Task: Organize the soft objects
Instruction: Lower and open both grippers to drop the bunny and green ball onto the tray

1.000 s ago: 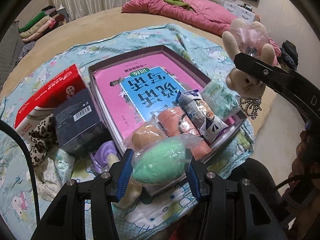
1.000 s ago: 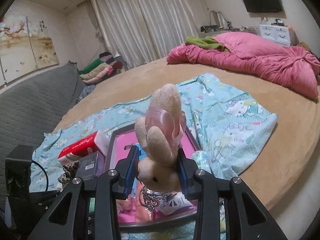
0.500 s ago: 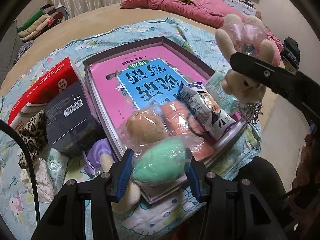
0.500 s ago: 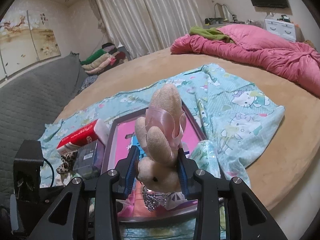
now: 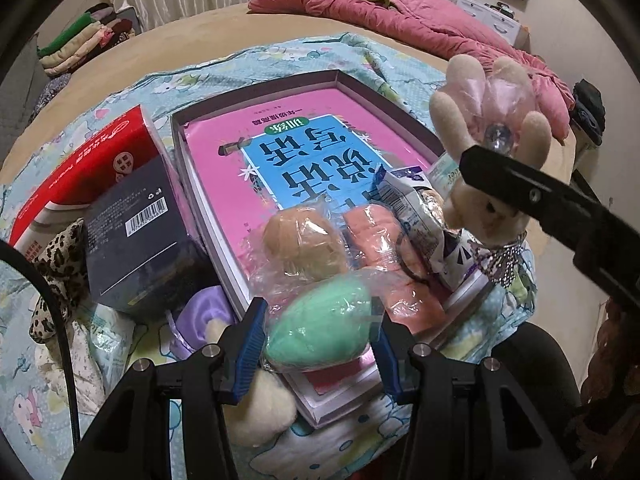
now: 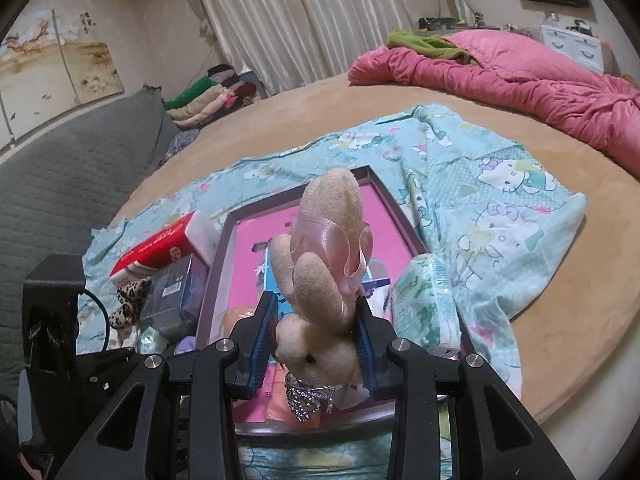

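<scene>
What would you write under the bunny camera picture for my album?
Right gripper squeezes a plush bunny above a pink-lined box on a cartoon blanket.

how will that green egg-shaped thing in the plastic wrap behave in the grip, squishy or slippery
The green egg-shaped sponge probably squashes easily: it looks foamy between the left gripper pads. Its loose, crinkled clear wrap may slide over it, so the grip could slip. The rounded shape suggests it would roll if set down bare.

Mint-green sponge (image 5: 320, 326) in clear wrap, lower centre. Beige plush rabbit (image 6: 324, 280) with pink ribbon. Pink-and-blue book (image 5: 288, 160) centre frame. Red-and-white box (image 5: 80, 168), left. Leopard-print cloth (image 5: 56, 272), far left. Teal cartoon-patterned sheet (image 6: 500, 216).
</scene>
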`<action>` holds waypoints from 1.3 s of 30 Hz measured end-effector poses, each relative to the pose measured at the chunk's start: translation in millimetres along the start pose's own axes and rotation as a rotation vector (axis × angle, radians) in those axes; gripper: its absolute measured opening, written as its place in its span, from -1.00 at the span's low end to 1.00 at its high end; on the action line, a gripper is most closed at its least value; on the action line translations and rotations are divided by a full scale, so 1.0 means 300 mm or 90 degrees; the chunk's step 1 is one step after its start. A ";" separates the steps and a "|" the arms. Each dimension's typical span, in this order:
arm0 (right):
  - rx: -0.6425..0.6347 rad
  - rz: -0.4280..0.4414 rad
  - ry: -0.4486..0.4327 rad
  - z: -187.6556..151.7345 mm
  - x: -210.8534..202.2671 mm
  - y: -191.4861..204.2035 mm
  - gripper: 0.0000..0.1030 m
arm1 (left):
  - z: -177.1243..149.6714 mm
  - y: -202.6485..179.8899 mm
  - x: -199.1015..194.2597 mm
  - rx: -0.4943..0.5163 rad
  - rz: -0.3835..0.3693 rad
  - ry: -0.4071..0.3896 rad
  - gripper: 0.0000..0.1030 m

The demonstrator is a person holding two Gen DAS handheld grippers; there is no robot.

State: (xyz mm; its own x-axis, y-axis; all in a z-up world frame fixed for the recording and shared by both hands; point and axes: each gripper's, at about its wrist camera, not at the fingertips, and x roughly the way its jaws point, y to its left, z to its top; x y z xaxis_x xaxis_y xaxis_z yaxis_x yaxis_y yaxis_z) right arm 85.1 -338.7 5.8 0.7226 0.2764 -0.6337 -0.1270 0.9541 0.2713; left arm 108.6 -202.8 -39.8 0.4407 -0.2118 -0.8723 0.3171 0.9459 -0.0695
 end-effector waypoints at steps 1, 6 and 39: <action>-0.001 0.003 0.003 0.000 0.003 0.001 -0.27 | 0.001 0.002 0.002 -0.001 0.001 -0.001 -0.03; 0.001 0.022 0.028 -0.009 0.033 0.001 -0.27 | -0.002 0.007 -0.001 -0.004 -0.008 -0.002 -0.03; 0.010 -0.002 0.054 -0.025 0.092 -0.031 -0.01 | -0.003 -0.017 0.007 0.006 -0.019 0.008 -0.03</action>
State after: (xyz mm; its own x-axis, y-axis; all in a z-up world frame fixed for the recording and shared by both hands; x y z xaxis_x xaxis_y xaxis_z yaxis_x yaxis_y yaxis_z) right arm 101.1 -338.9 -19.8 0.6630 0.2834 -0.6929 -0.1144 0.9530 0.2804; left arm 107.2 -207.9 -41.6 0.4208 -0.2367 -0.8757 0.3376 0.9369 -0.0911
